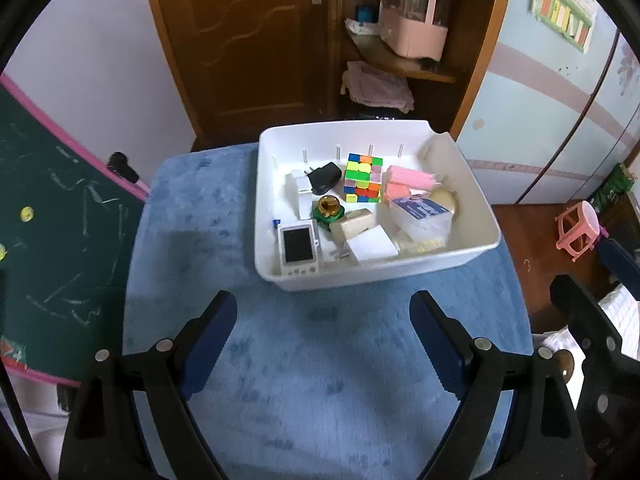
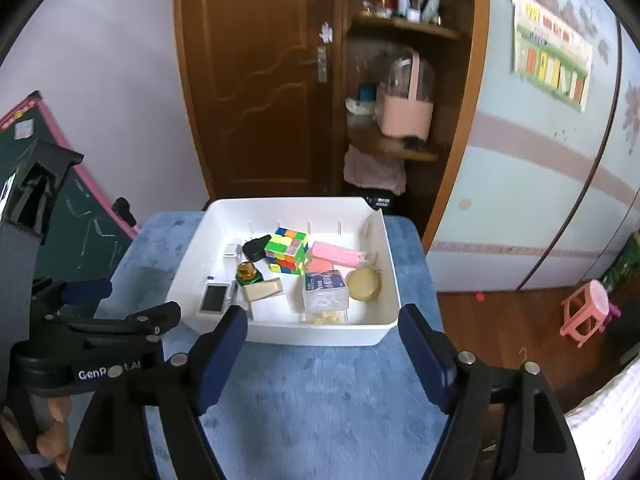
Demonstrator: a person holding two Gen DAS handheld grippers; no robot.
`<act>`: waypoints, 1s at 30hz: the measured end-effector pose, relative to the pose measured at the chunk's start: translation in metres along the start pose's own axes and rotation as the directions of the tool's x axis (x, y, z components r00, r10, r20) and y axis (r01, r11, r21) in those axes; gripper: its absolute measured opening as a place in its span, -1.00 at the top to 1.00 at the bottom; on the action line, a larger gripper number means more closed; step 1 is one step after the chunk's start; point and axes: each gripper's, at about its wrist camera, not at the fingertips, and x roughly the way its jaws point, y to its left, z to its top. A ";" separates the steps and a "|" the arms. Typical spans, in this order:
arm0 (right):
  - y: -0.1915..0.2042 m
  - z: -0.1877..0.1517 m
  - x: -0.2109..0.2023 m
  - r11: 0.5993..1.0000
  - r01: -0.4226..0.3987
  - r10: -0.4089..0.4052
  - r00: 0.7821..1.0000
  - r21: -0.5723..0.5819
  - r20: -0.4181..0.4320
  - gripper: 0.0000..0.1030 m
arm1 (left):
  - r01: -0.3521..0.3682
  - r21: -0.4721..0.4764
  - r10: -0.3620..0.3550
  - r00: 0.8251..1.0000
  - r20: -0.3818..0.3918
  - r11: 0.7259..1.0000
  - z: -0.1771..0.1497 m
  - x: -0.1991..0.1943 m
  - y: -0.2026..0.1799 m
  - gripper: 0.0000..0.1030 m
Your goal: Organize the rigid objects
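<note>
White bin [image 1: 472, 254], at twelve o'clock on blue cloth [image 1: 320, 360]: holds puzzle cube [image 1: 363, 178], black charger [image 1: 324, 178], small white device [image 1: 297, 245] and the rest. Left gripper [image 1: 322, 344] and right gripper [image 2: 322, 354]: jaws spread, empty, clear of the bin. Advice: nothing visibly remains loose outside, so check before reaching in.

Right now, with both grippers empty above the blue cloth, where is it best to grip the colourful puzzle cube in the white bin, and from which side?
Probably from above, closing on two opposite flat side faces of the puzzle cube. It stands upright near the far wall of the white bin, with a black plug adapter and pink pieces close beside it, so a sideways approach looks blocked.
</note>
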 end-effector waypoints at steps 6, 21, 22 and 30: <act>0.012 -0.022 -0.056 0.999 -0.018 0.019 0.999 -0.051 0.026 -0.54 | -0.022 -0.020 0.023 0.999 0.029 1.000 -0.035 -0.046 0.007 -0.75; 0.024 -0.070 -0.137 1.000 -0.021 0.022 0.999 -0.014 0.045 -0.58 | -0.053 -0.046 0.058 0.992 0.114 0.998 -0.098 -0.120 0.004 -0.75; 0.025 -0.070 -0.140 1.000 -0.026 0.027 0.998 -0.009 0.051 -0.58 | -0.054 -0.049 0.060 0.991 0.123 0.997 -0.100 -0.124 0.005 -0.75; 0.029 -0.074 -0.155 1.000 -0.028 0.029 0.998 -0.008 0.064 -0.58 | -0.050 -0.070 0.059 0.988 0.143 0.996 -0.112 -0.137 0.004 -0.75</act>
